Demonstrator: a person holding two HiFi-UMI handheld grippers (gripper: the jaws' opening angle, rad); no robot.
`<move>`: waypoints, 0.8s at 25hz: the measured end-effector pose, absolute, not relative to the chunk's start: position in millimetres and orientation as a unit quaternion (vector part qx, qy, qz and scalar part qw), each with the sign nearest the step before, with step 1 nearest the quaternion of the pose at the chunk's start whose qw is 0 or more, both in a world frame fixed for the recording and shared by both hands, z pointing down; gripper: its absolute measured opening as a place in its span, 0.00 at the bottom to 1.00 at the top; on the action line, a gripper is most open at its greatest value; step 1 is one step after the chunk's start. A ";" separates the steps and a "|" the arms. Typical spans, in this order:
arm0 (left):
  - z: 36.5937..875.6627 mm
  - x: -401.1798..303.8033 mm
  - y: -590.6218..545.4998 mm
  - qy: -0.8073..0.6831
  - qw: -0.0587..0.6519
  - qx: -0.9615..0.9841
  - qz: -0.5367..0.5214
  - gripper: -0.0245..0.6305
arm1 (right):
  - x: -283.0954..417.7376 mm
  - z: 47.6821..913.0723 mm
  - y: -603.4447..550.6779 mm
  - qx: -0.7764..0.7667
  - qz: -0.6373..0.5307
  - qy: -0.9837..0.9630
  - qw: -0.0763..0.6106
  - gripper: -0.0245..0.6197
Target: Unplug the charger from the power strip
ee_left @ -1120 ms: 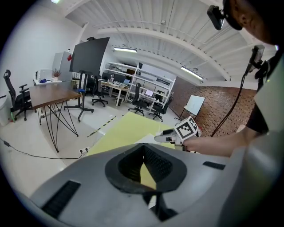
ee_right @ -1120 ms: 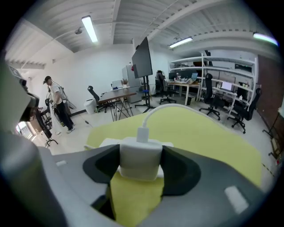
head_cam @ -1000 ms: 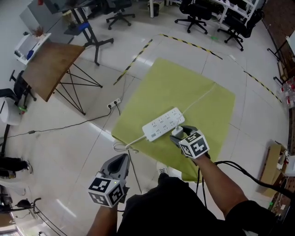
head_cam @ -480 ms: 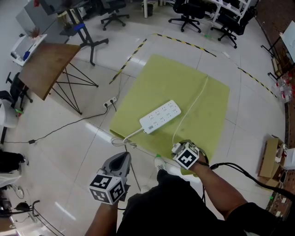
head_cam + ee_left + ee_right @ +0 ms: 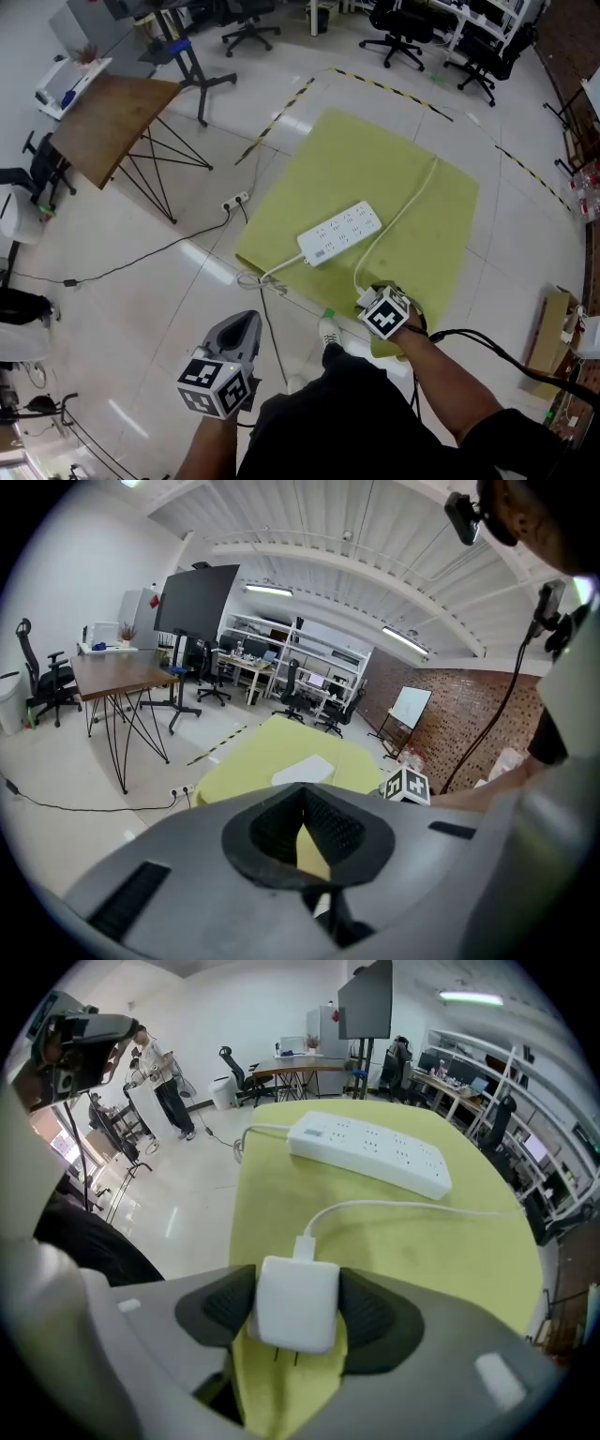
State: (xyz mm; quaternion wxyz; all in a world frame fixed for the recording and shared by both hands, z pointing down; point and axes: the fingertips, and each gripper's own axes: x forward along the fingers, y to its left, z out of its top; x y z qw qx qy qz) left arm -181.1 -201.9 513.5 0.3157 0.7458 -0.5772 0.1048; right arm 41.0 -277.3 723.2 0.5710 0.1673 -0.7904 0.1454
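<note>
The white power strip (image 5: 339, 232) lies on a yellow-green mat (image 5: 422, 253); in the right gripper view the power strip (image 5: 370, 1152) shows with nothing plugged in. My right gripper (image 5: 367, 303) hangs over the mat's near edge, pointing steeply down. It is shut on the white charger (image 5: 298, 1302), whose two prongs are bare just above the mat. The charger's thin white cable (image 5: 403, 206) runs past the strip toward the mat's far corner. My left gripper (image 5: 246, 330) is low at the left over the bare floor, its jaws shut with nothing between them (image 5: 302, 819).
The strip's own cord (image 5: 267, 277) loops off the mat's left edge. A floor socket block (image 5: 234, 202) with a black lead lies left of the mat. A wooden table on wire legs (image 5: 108, 127) stands further left. Office chairs are at the back, a cardboard box (image 5: 553, 342) at the right.
My right gripper has drawn back from the strip's end to the mat's near edge, carrying the charger and tipping downward. The left gripper has shifted only slightly.
</note>
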 end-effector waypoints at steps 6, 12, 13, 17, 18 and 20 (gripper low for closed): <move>515.1 -184.3 -195.8 -0.580 0.313 0.746 0.101 0.05 | 39.4 726.8 -277.9 0.164 0.145 -0.793 0.568 0.49; 508.8 -187.5 -191.9 -0.578 0.309 0.749 0.096 0.05 | 39.9 714.4 -283.3 0.189 0.147 -0.798 0.553 0.54; 507.1 -186.8 -190.9 -0.576 0.307 0.751 0.094 0.05 | 41.4 710.1 -285.7 0.199 0.146 -0.799 0.548 0.54; 499.7 -184.3 -182.8 -0.569 0.298 0.761 0.088 0.05 | 43.9 682.5 -288.3 0.236 0.141 -0.810 0.517 0.57; 497.1 -184.5 -178.5 -0.568 0.294 0.764 0.085 0.05 | 41.5 671.3 -285.6 0.245 0.138 -0.817 0.503 0.56; 490.1 -184.5 -168.2 -0.565 0.282 0.771 0.077 0.05 | 33.6 644.0 -275.8 0.268 0.132 -0.837 0.458 0.49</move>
